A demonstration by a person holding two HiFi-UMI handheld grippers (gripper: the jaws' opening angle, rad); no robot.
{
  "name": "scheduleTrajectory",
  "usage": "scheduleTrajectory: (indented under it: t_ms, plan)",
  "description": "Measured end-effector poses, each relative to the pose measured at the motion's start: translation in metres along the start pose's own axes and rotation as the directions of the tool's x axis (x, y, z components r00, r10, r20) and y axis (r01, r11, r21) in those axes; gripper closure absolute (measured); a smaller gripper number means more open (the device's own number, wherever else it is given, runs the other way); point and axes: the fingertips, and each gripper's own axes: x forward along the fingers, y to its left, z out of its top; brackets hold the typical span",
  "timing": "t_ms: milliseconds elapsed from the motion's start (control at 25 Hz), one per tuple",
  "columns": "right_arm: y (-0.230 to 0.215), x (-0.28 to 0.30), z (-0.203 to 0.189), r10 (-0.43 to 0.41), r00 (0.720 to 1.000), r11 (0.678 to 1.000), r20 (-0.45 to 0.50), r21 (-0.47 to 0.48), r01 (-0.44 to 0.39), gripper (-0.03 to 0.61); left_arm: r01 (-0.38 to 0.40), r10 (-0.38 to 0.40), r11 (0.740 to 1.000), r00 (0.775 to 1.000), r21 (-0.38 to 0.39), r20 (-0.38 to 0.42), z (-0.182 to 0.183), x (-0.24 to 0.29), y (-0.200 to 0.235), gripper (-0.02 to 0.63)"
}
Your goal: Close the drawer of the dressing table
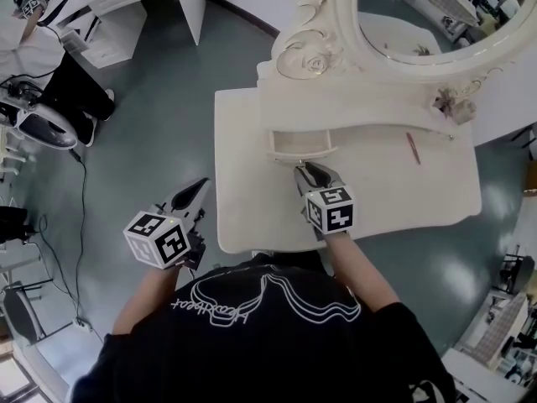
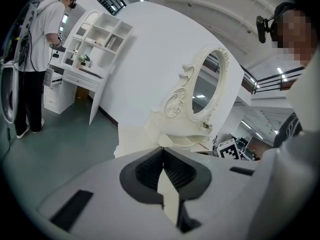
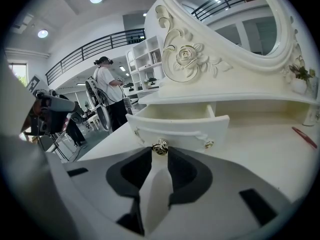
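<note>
The right hand-held gripper (image 1: pixel 304 169) points forward and down over the table (image 1: pixel 252 200). Its jaws are drawn close together, leaving only a narrow gap. The drawer knob (image 3: pixel 160 147) sits in that gap at the very tips, with both tips closed against it.

The drawer (image 1: pixel 300 143) lies directly ahead of the right hand-held gripper. It stands open, pulled out from beneath the raised shelf of the dressing table, and its white interior shows from above. The curved drawer front (image 3: pixel 180 126) faces the jaws, just beyond the tips.

The oval mirror (image 1: pixel 436 23) in its carved frame rises beyond the drawer, further ahead of the right hand-held gripper. A slim red object (image 1: pixel 414 148) lies flat on the table, ahead and to the right of this gripper, well apart from it.

The left hand-held gripper (image 1: pixel 200 185) hangs over the floor, just beside the left edge of the table. Its jaws meet at the tips and hold nothing. The dressing table lies ahead and to its right.
</note>
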Motion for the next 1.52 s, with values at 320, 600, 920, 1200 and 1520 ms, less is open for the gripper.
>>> scheduleTrajectory:
  t_ms: [320, 600, 920, 1200, 1520]
  plan:
    - [0.000, -0.002, 0.000, 0.000, 1.000, 1.000, -0.008, 0.000, 0.000, 0.477, 0.002, -0.002, 1.000, 1.000, -0.010, -0.003, -0.001, 0.004, 0.000, 0.609]
    - [-0.001, 0.000, 0.006, -0.005, 1.000, 1.000, 0.007, 0.006, 0.005, 0.477, -0.003, 0.003, 1.000, 1.000, -0.013, -0.004, 0.000, 0.005, 0.006, 0.610]
    - [-0.008, 0.011, 0.019, -0.010, 1.000, 1.000, 0.009, 0.002, 0.010, 0.477, -0.027, 0.027, 0.999, 0.999, -0.027, 0.017, 0.011, 0.002, 0.019, 0.610]
    - [-0.012, 0.020, 0.023, -0.010, 1.000, 1.000, 0.002, -0.008, 0.010, 0.477, -0.033, 0.034, 0.998, 0.999, -0.044, 0.019, 0.012, 0.002, 0.024, 0.609]
    - [-0.020, 0.033, 0.034, -0.017, 1.000, 1.000, 0.007, -0.016, 0.017, 0.477, -0.043, 0.044, 0.998, 0.999, -0.049, 0.021, 0.012, 0.001, 0.028, 0.609]
